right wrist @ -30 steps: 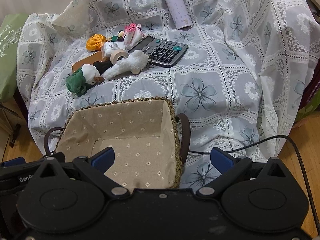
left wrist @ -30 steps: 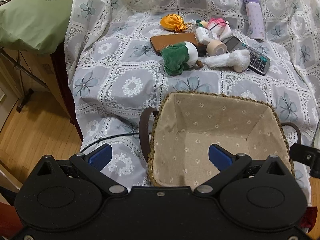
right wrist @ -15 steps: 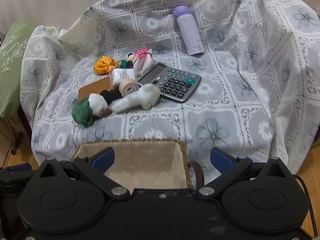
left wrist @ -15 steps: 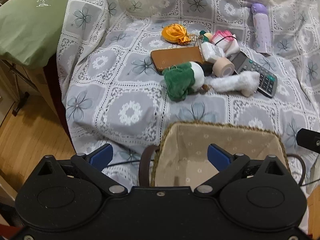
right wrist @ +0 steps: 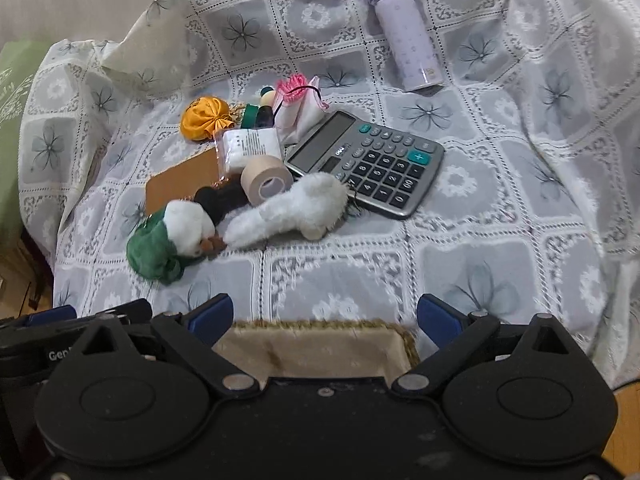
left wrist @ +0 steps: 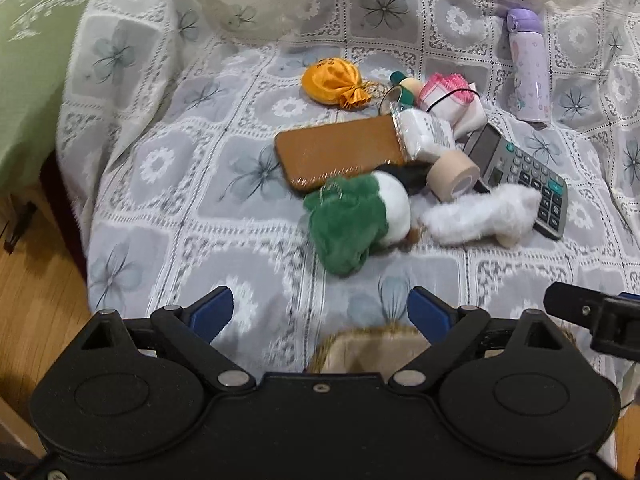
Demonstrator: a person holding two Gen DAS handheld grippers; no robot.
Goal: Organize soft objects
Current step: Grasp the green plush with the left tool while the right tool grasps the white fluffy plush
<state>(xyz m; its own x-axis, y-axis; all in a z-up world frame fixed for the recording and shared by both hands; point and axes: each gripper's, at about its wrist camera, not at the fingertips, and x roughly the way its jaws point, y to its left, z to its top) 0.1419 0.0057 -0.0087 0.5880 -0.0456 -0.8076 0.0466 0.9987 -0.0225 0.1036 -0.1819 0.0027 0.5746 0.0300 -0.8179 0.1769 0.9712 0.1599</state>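
Lying ahead: 2 plush toys, 1 basket; 2 grippers spread, empty.

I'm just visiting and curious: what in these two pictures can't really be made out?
- Basket: both views show only its far rim; the claw bodies hide the rest.
- Black thing behind the green toy: mostly covered by the tape roll and toys, unidentifiable.
- Packet label: too small to read.
- Green pillow: cut off by the left view's edge.
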